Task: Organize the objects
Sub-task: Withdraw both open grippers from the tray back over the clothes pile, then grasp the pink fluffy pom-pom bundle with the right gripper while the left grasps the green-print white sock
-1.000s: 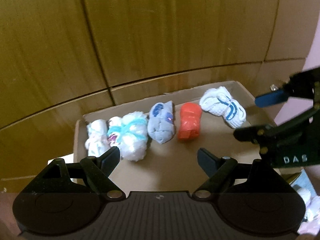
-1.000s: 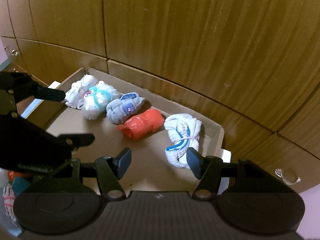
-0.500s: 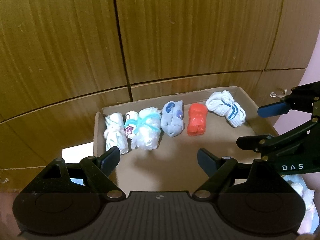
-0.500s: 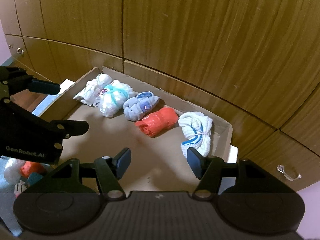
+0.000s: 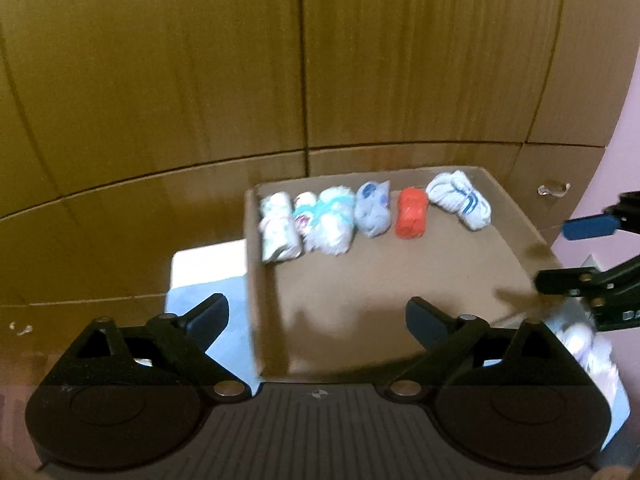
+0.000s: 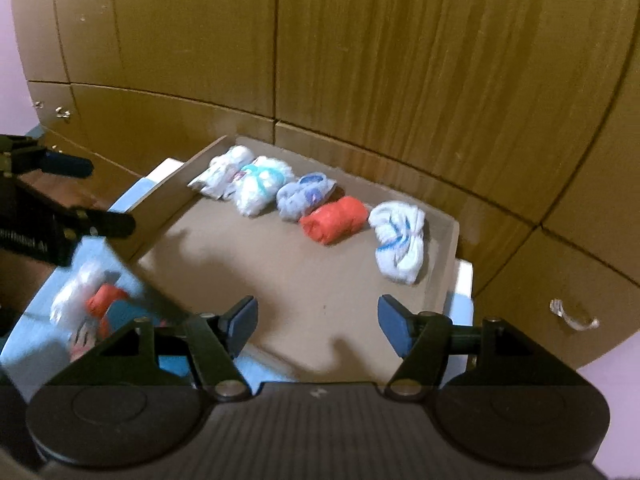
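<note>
A shallow cardboard box (image 5: 250, 240) (image 6: 450, 264) holds a row of rolled sock bundles along its far wall: a white one (image 5: 278, 226), a white-and-teal one (image 5: 330, 222) (image 6: 260, 188), a grey-blue one (image 5: 374, 210) (image 6: 304, 198), an orange one (image 5: 410, 212) (image 6: 334, 220) and a white one with blue stripes (image 5: 460, 198) (image 6: 400, 240). My left gripper (image 5: 318, 316) is open and empty, above the box's near left corner. My right gripper (image 6: 318, 320) is open and empty, above the box's near edge.
Wooden cabinet panels (image 5: 360, 60) stand behind the box. Loose sock bundles, white and orange (image 6: 92, 300), lie on a light blue surface (image 6: 36, 344) left of the box; they also show in the left wrist view (image 5: 580, 336). A metal handle (image 6: 574, 318) is at right.
Both grippers have pulled back and up from the box, which now looks smaller and farther. The loose bundles beside the box have come into view. Both stay open.
</note>
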